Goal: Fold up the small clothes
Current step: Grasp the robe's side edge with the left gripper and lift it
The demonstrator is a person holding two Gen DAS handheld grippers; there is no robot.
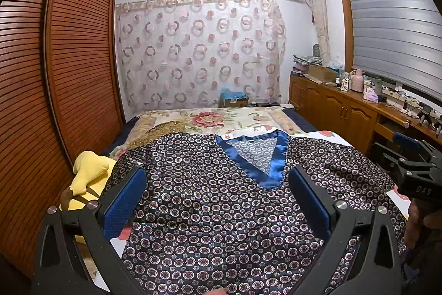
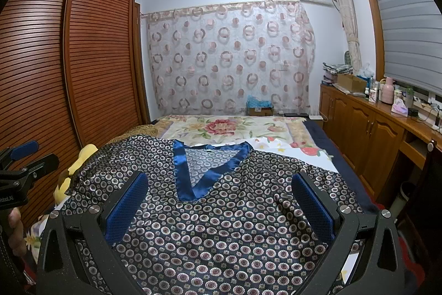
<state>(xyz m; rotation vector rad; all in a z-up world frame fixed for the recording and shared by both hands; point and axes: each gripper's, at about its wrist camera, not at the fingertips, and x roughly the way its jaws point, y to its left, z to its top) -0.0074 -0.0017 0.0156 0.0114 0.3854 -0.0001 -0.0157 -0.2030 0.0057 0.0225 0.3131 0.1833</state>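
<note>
— Navy satin top [image 1: 221, 212] with a ring print lies spread flat on the bed [image 1: 210, 119], its blue V-neck [image 1: 257, 156] pointing toward the curtain [image 1: 199, 51].

— And the 2 grippers?

— Left gripper [image 1: 218, 201] and right gripper [image 2: 221, 201] both hang over the top with fingers spread wide, pinching nothing.

— Touching the cloth?

— Hard to say from here. A yellow plush toy [image 1: 88, 173] sits at the top's left edge.

"DAS" reads in pale letters on the right gripper [image 1: 414, 156] body in the left wrist view; "RobotAI", partly cropped, sits on the left gripper [image 2: 16, 159] body in the right wrist view.
</note>
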